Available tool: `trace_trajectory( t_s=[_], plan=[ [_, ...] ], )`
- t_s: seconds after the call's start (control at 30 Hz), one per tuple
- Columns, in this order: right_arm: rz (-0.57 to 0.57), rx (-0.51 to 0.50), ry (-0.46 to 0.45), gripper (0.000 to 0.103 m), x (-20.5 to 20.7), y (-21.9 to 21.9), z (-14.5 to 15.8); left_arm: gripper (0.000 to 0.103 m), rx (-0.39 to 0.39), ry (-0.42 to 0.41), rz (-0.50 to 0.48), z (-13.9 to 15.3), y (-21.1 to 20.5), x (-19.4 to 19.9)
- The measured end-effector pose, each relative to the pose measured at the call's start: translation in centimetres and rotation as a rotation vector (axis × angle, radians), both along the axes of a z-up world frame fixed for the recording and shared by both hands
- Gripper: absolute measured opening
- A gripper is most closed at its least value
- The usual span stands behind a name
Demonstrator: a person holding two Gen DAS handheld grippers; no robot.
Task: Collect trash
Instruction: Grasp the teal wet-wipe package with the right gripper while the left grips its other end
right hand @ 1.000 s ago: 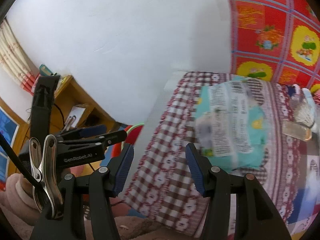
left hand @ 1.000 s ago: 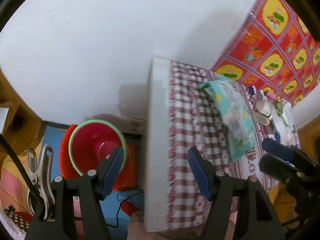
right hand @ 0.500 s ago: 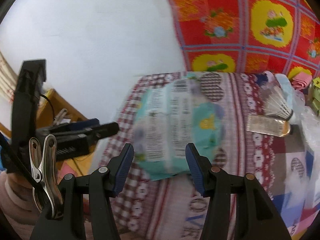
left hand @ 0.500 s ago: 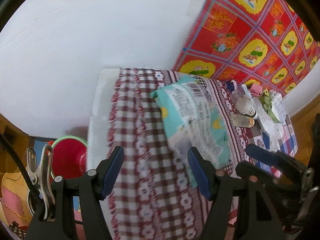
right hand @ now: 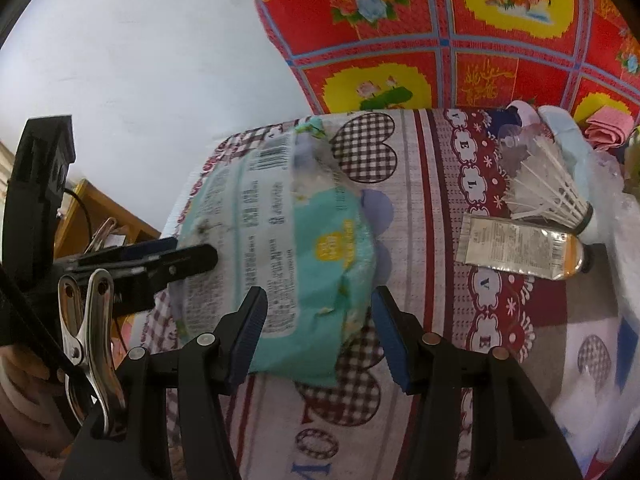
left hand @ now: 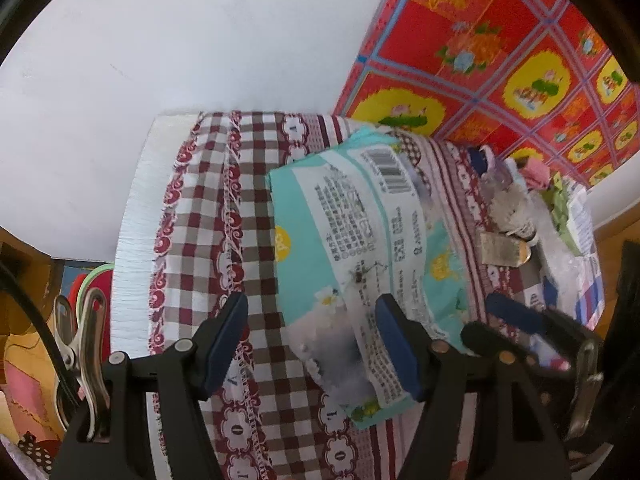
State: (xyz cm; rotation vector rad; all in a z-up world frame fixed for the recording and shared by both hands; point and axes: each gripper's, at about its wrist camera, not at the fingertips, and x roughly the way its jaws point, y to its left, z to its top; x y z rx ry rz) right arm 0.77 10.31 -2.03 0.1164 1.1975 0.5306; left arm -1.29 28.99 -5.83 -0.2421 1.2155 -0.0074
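A crumpled teal and white plastic package (left hand: 360, 240) lies on the table's checked cloth (left hand: 208, 216). My left gripper (left hand: 310, 344) hangs open above the package's near left corner, and its pads do not press on it. In the right wrist view the same package (right hand: 288, 248) fills the space ahead of my right gripper (right hand: 320, 320), which stands open over its near end. The left gripper's fingers (right hand: 192, 258) point in from the left at the package's far side. My right gripper (left hand: 516, 320) shows at the lower right of the left wrist view.
Right of the package lie a white shuttlecock (right hand: 552, 196), a clear printed sachet (right hand: 516, 248), crinkled clear plastic (left hand: 560, 248) and a pink cloth (right hand: 608, 128). A red basin with a green rim (left hand: 92, 284) sits below the table's left edge. A red patterned cloth (right hand: 440, 40) covers the wall behind.
Both grippers have swung right from the table's left edge and come down over the teal package. The red basin has slid almost out of the left view. Neither opening has changed.
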Motion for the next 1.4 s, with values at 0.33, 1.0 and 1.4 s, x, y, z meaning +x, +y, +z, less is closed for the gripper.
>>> trace_trajectory(
  t_s=[0.33, 1.0, 1.4],
  plan=[
    [0.012, 0.033, 0.044, 0.055, 2.0, 0.0, -2.1, 0.070, -0.040, 0.014, -0.011, -1.6, -1.1, 0.3],
    [0.040, 0.110, 0.081, 0.061, 3.0, -0.5, -3.7, 0.071, -0.055, 0.042, 0.034, -2.9, -1.4, 0.7],
    [0.036, 0.065, 0.030, 0.024, 1.9, -0.4, -3.2, 0.047, -0.039, -0.012, 0.047, -1.4, -1.4, -0.7]
  ],
)
